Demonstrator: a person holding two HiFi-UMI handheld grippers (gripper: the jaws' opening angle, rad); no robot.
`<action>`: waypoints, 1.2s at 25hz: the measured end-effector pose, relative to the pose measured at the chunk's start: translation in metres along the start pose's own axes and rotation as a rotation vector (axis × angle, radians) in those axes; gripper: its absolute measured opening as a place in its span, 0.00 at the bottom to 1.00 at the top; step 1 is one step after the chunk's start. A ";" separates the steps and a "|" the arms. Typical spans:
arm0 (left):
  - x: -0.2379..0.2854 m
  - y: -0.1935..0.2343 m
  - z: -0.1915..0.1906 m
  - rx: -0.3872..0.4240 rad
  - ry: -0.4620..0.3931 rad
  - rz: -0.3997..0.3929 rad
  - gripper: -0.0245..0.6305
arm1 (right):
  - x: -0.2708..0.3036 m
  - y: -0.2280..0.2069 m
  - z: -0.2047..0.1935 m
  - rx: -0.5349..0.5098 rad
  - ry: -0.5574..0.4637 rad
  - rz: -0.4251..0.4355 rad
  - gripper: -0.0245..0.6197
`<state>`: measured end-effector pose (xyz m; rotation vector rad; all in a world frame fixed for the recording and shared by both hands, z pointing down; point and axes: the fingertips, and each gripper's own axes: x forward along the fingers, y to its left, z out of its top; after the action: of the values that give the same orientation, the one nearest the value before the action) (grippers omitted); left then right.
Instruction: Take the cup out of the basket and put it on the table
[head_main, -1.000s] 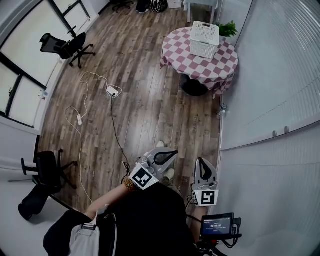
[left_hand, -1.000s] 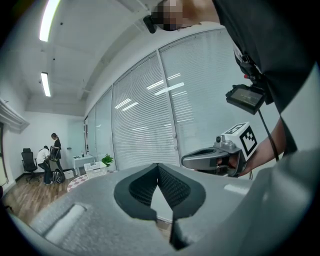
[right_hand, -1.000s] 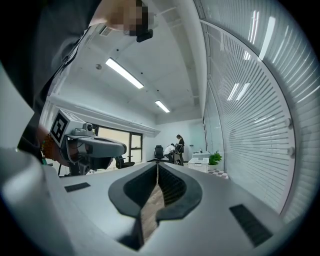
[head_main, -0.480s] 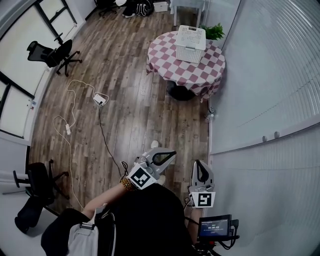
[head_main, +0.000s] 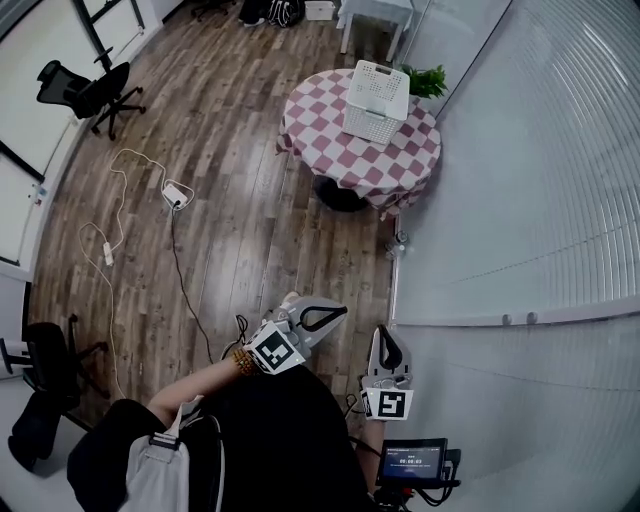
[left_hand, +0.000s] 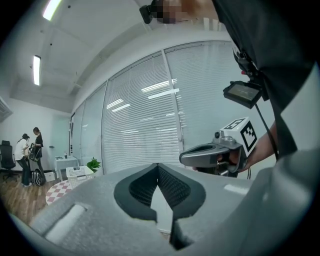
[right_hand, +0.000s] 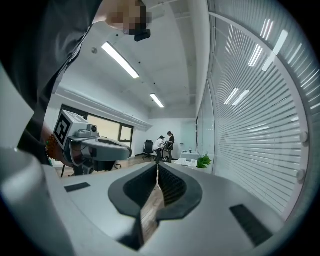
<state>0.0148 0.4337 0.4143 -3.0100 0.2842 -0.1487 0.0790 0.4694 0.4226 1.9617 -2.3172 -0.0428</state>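
- Basket (head_main: 376, 100) and checkered table (head_main: 400, 165) now sit lower and further left in the head view than a second ago; both grippers keep the same pose by the person's body.
- Cup can't be made out; the basket is too far off to see into.
- Basket stands on the table, far ahead of both pairs of jaws.
- Left gripper (head_main: 338, 313): jaws together, nothing between them.
- Right gripper (head_main: 385, 336): jaws together, empty, just right of the left one, apart from it.
- Green plant (head_main: 425, 80) is beyond the table.
- Wood floor (head_main: 250, 230) lies between jaws and table.
- Power strip (head_main: 175, 195) with cable is ahead-left of the left jaws, office chair (head_main: 85, 90) further left.
- Blinds (head_main: 540, 200) run right of the right jaws.
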 end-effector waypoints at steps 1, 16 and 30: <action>0.003 0.008 -0.001 -0.002 -0.004 -0.007 0.04 | 0.009 -0.001 0.002 -0.006 0.006 0.004 0.05; -0.006 0.169 -0.030 -0.076 -0.068 0.014 0.04 | 0.176 0.023 0.023 -0.098 0.118 0.157 0.05; -0.032 0.285 -0.083 -0.106 0.039 0.129 0.04 | 0.267 0.032 -0.008 -0.014 0.168 0.233 0.05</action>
<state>-0.0766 0.1529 0.4589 -3.0835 0.5034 -0.1867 0.0050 0.2123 0.4498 1.6076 -2.4075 0.1191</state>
